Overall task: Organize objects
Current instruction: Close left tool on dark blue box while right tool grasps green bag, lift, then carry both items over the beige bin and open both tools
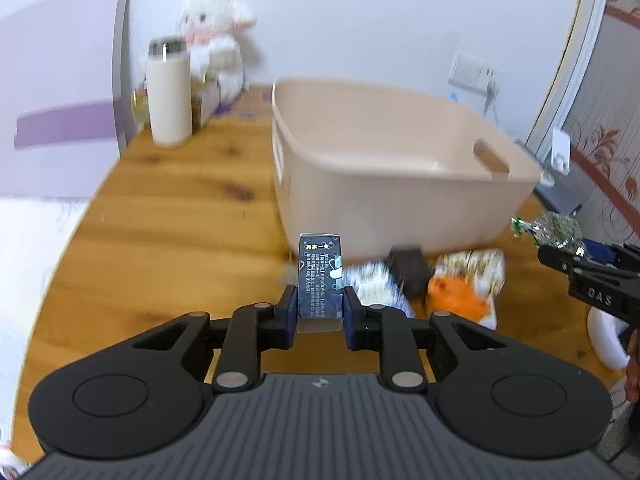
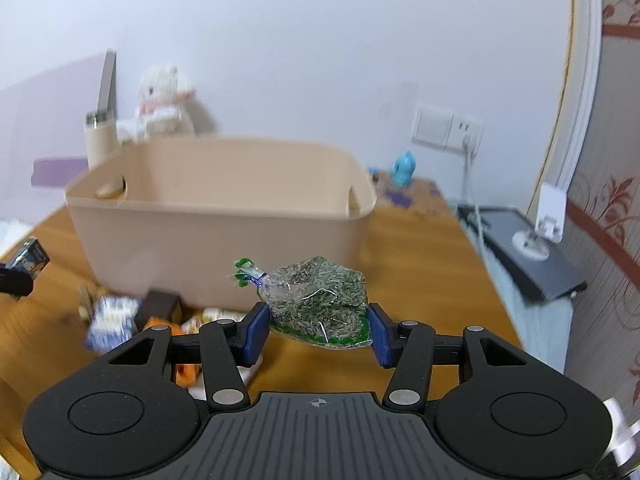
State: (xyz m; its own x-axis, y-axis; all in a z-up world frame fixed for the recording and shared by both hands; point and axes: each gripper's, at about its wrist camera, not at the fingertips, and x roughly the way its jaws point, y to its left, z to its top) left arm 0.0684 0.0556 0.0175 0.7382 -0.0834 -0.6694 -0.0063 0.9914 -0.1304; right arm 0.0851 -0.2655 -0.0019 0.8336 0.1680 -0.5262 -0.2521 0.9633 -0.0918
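1. Left wrist view: left tool [image 1: 320,308] clamps a small dark box [image 1: 320,276], upright, lifted just in front of the beige bin [image 1: 384,184].
2. Right tool [image 2: 316,330] grips a clear bag of green leaves [image 2: 320,300], also in front of the bin, off the table [image 2: 416,248].
3. Loose packets [image 1: 468,284] lie against the bin's front wall.
4. Judgement: raise both loads above the rim before moving forward; release well inside, one at a time, so the tools do not collide.

The left gripper [image 1: 320,306], low in the frame's centre, has its jaws clamped on a dark box [image 1: 320,276]. The right gripper [image 2: 318,330], likewise low and central, pinches a bag of dried leaves [image 2: 318,302].
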